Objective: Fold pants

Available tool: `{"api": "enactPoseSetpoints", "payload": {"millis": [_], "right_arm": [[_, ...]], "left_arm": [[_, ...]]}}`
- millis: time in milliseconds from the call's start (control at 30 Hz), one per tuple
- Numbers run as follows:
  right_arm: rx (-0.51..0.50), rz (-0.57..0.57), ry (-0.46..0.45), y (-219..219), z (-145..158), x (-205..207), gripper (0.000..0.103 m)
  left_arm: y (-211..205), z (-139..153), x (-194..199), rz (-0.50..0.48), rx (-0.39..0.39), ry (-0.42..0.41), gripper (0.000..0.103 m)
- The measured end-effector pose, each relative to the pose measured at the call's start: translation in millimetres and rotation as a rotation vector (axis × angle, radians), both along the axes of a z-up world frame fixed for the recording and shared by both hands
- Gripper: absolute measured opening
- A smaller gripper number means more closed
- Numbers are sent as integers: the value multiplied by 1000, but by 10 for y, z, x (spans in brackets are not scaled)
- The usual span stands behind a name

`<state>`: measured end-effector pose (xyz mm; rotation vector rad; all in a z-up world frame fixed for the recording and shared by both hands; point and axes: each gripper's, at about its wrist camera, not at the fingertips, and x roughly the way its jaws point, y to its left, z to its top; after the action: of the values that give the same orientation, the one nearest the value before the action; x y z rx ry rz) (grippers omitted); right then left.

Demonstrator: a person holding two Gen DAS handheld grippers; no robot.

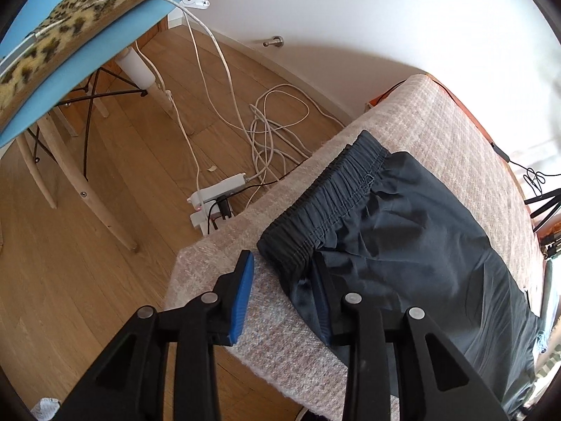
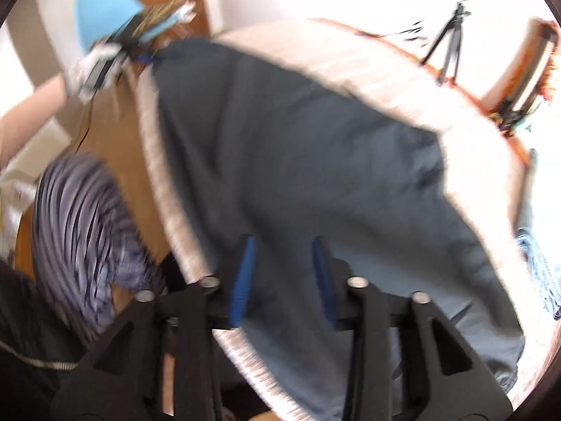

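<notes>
The dark pants (image 1: 403, 231) lie flat on the padded table (image 1: 210, 273), both the left gripper (image 1: 284, 301) and right gripper (image 2: 282, 280) released over them — a fold seems just laid, so next comes regrasping an edge.

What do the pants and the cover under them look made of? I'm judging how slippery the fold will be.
Pants: thin dark woven synthetic, probably nylon-like; faint sheen, crisp creases, gathered elastic waistband.
Table cover: coarse beige textile, matte, nubby weave, fuzzy edge; likely grippy.
</notes>
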<state>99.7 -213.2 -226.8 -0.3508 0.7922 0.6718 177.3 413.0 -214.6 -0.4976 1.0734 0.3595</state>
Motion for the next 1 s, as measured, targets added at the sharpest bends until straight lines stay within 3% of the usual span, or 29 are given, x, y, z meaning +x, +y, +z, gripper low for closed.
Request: {"api": "enactPoseSetpoints", "payload": {"millis": [167, 300, 333, 433, 533, 667, 900, 967, 1000], "right_arm": [[213, -26, 129, -374, 281, 622, 60], [59, -95, 30, -326, 309, 820, 63], [43, -118, 25, -318, 285, 906, 68], [31, -169, 25, -289, 208, 1224, 69], [58, -223, 58, -265, 88, 1558, 69], [70, -268, 75, -253, -45, 1788, 69], [121, -319, 157, -300, -279, 2094, 69], [134, -292, 187, -256, -328, 2086, 56], [122, -277, 195, -212, -349, 2075, 39]], "left_arm": [[-108, 264, -154, -60, 105, -10, 30], [-554, 562, -259, -231, 117, -48, 30], [-742, 638, -270, -293, 107, -59, 30], [-1328, 775, -275, -469, 93, -72, 30], [-1961, 783, -270, -658, 30, -70, 30], [-2728, 676, -274, -858, 39, -28, 30], [-3471, 451, -375, -1049, -38, 2, 30], [-3614, 385, -426, -1101, -48, 10, 30], [-3666, 347, -453, -1122, -47, 17, 30]]}}
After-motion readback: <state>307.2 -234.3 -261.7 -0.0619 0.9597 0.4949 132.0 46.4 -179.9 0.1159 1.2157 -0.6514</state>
